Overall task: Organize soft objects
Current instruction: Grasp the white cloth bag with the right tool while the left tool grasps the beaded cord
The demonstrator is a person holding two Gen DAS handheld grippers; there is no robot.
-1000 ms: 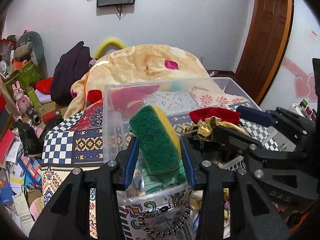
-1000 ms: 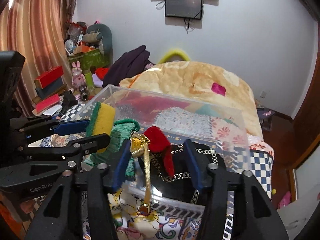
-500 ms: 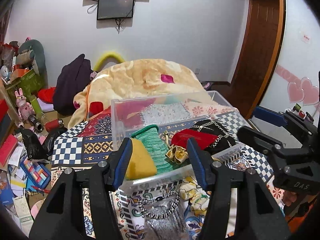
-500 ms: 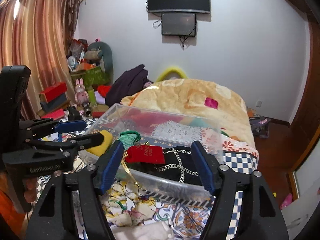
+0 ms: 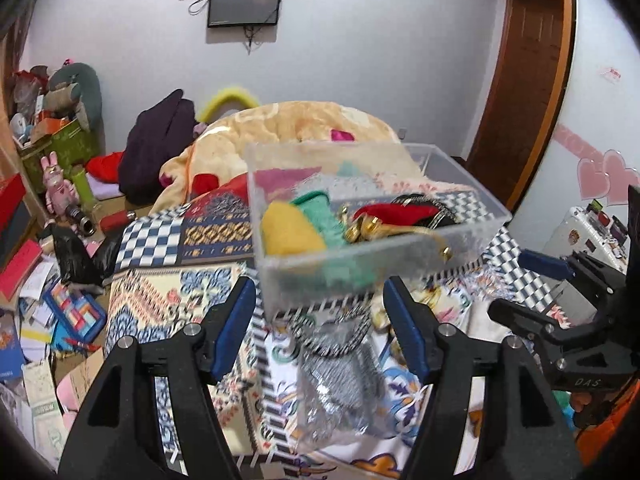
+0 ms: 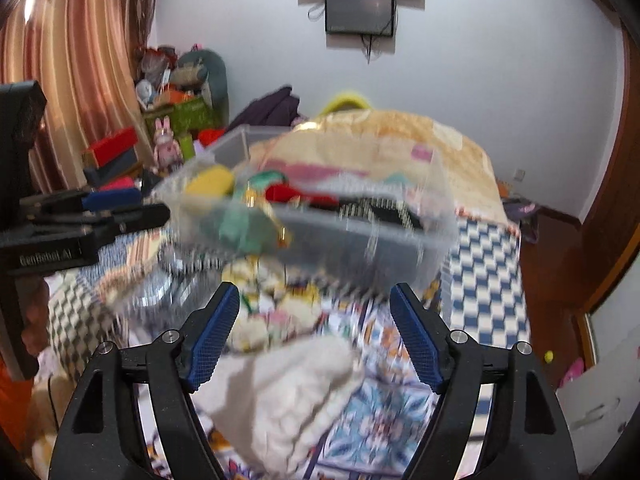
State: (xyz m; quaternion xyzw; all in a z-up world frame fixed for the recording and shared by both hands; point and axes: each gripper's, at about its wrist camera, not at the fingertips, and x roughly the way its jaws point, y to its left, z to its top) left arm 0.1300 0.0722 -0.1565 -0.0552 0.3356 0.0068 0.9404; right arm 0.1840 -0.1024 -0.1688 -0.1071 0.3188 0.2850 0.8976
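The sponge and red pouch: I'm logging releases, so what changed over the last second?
The left gripper let go of the sponge, the right gripper let go of the red pouch. Both now lie in the clear bin, and both grippers have opened and pulled back, empty. The bin, green knit piece and black chain bag stayed put.

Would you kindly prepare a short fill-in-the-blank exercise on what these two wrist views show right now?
1. The yellow sponge lies inside the clear plastic ____.
2. Both the left claw and the right claw are ____ and hold nothing.
3. A cream-white cloth lies on the bed below the ____ claw.
4. Beside the sponge in the bin lies a knitted item coloured ____.

Missing words: bin; open; right; green
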